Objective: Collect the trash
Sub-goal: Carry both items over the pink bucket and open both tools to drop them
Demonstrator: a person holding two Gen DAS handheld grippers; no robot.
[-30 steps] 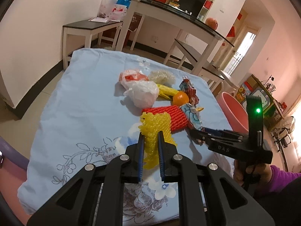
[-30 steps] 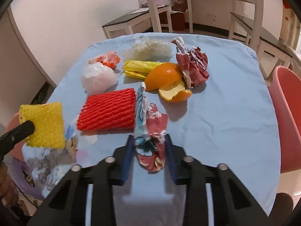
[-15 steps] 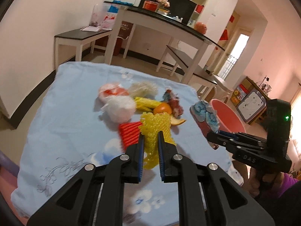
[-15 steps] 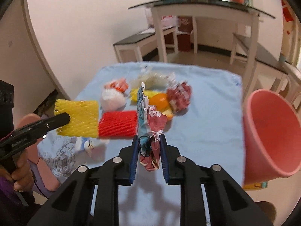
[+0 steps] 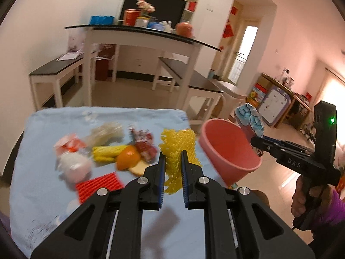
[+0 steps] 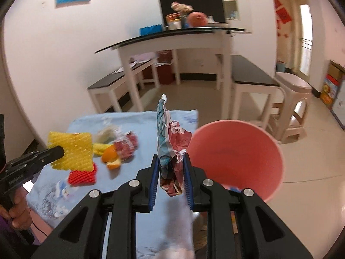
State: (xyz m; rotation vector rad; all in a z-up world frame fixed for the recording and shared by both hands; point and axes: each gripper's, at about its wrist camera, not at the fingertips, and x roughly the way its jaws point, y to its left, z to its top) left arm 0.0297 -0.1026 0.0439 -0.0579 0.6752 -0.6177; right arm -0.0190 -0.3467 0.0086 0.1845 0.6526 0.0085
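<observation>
Trash is split between the two grippers and the counter (image 5: pixel 43 194), which is covered by a light blue cloth. In the left wrist view, the left gripper (image 5: pixel 173 166) is closed on a yellow foam net (image 5: pixel 177 144), held upright above the counter's right edge, just beside a pink bin (image 5: pixel 228 151) that stands off that edge. Behind it on the cloth lie a red foam net (image 5: pixel 98 185), a white plastic bag (image 5: pixel 73 166), an orange peel (image 5: pixel 128 159), a yellow wrapper (image 5: pixel 105 152), a red crumpled wrapper (image 5: pixel 143 143) and a pale net (image 5: pixel 106 130), all blurred. At the right, the right gripper (image 5: pixel 255 145) holds a blue-patterned crumpled wrapper (image 5: pixel 250 122) over the bin's far rim. In the right wrist view, the right gripper (image 6: pixel 170 172) pinches that same wrapper (image 6: pixel 172 149), which stands up between the jaws, with the bin (image 6: pixel 235 159) open-mouthed just to its right. At the left, the left gripper (image 6: pixel 58 151) clamps the yellow net (image 6: pixel 72 151) above the red net (image 6: pixel 83 174), and the peel (image 6: pixel 111 156) lies near the red wrapper (image 6: pixel 126 145).
</observation>
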